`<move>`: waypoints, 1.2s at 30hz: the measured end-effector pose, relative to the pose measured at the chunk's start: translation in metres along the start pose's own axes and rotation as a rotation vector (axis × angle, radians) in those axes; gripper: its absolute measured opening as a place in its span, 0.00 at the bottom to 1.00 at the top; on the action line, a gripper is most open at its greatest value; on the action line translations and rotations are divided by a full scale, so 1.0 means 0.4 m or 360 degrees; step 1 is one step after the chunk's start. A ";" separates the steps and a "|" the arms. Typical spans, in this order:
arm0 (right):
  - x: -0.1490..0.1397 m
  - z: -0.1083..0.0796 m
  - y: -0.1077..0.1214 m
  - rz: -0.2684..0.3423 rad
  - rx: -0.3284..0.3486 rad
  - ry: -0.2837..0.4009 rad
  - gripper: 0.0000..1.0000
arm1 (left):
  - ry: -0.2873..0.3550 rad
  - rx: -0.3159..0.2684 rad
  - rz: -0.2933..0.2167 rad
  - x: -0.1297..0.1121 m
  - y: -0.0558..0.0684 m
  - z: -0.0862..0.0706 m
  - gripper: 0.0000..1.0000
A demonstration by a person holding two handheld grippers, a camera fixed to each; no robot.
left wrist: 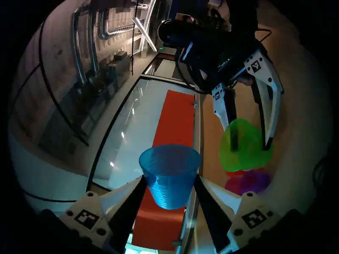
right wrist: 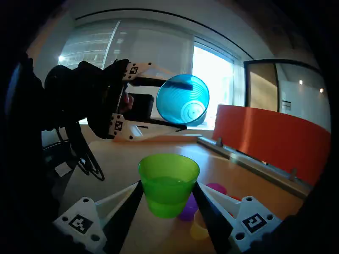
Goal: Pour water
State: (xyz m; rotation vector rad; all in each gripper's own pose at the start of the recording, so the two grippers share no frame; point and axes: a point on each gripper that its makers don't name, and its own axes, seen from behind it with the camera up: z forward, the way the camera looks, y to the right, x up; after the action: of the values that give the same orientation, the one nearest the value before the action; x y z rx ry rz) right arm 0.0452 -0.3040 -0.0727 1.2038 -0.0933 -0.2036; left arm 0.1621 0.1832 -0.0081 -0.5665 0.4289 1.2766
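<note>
In the left gripper view my left gripper [left wrist: 170, 186] is shut on a blue plastic cup [left wrist: 170, 174], held between its fingers. Beyond it to the right, the right gripper [left wrist: 250, 135] grips a green cup [left wrist: 243, 146]. In the right gripper view my right gripper [right wrist: 168, 197] is shut on the green cup [right wrist: 168, 184], which stands upright with liquid in it. Above it, the left gripper [right wrist: 182, 103] holds the blue cup [right wrist: 183, 100] tipped on its side, mouth facing me, inside looking empty.
A wooden table [right wrist: 127, 161] lies below, with an orange partition [right wrist: 275, 135] along its far edge. Purple, yellow and pink cups [right wrist: 199, 211] sit on the table under the green cup. Windows [right wrist: 212, 80] stand behind. A hand [right wrist: 126, 101] holds the left gripper.
</note>
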 end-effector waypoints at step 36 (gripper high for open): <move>0.041 -0.009 0.000 -0.0018 -0.0001 0.0049 0.85 | -0.0044 0.0004 -0.0549 -0.038 0.010 0.019 0.79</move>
State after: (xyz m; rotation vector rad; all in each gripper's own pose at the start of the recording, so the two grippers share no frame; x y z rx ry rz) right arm 0.0618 -0.3040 -0.0744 1.2069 -0.0592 -0.1950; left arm 0.1545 0.1771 0.0062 -0.5915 0.2944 0.9520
